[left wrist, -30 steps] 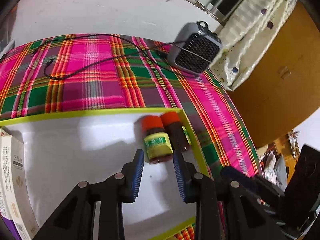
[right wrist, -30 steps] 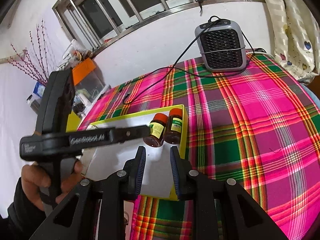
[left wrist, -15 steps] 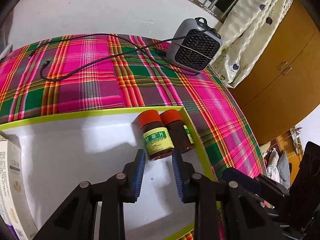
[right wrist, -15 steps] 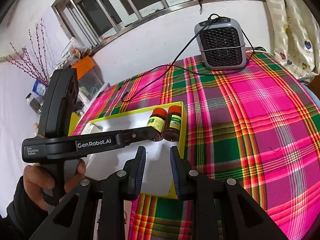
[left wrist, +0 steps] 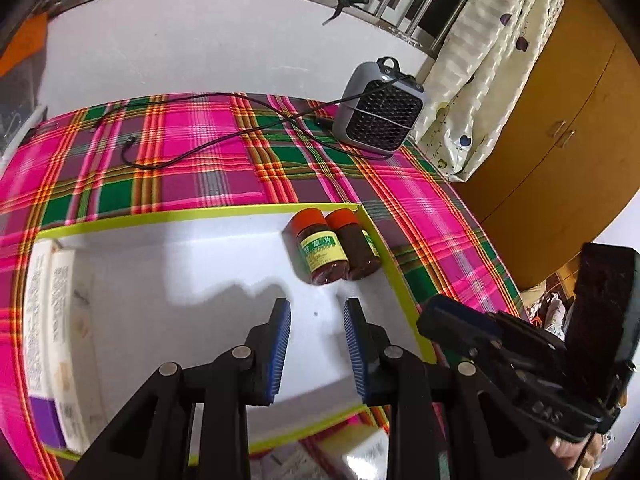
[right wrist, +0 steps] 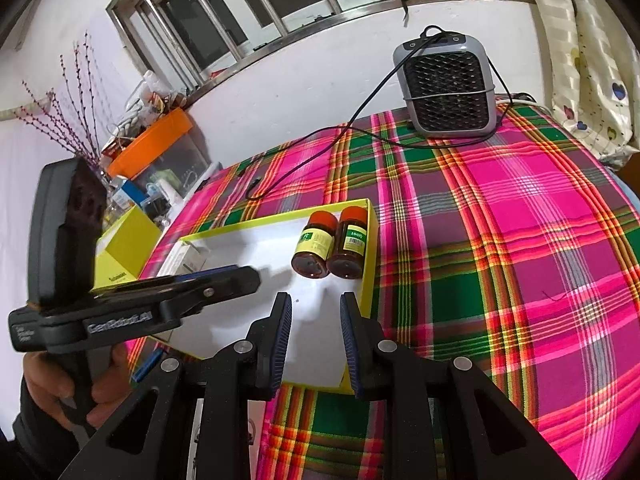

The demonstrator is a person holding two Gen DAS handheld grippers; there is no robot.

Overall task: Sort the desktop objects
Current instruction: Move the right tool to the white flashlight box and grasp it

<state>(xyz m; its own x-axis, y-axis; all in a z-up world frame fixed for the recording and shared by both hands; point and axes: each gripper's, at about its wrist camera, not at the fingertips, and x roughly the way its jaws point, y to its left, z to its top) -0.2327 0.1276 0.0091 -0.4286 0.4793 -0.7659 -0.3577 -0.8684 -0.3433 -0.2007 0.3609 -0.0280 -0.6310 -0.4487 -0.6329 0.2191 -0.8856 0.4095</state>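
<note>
Plaid cloth (right wrist: 500, 208) in pink, green and orange covers the table, which stands against a white wall below a barred window (right wrist: 248, 12). At the far edge of the cloth stands a grey fan heater (right wrist: 446, 88), its black cable (left wrist: 192, 152) trailing across the fabric. A shallow white tray with a yellow-green rim (left wrist: 200, 214) lies on the cloth. Two brown bottles with red caps lie side by side, touching, in the tray's far right corner: the left bottle (left wrist: 320, 254) carries a yellow-green label, and the right bottle (left wrist: 358, 248) rests against the tray's right wall. Flat medicine boxes (left wrist: 48, 332) lie along the tray's left side. The left gripper (left wrist: 316, 340) hovers over the bare tray floor just short of the bottles; its blue-padded jaws stand apart with nothing between them. The right gripper (right wrist: 314, 332) is positioned over the tray's near right part, its jaws likewise parted and empty. In the right wrist view, a hand (right wrist: 68, 384) holds the left gripper's handle. An orange box (right wrist: 152, 140) sits among clutter beyond the table.
</note>
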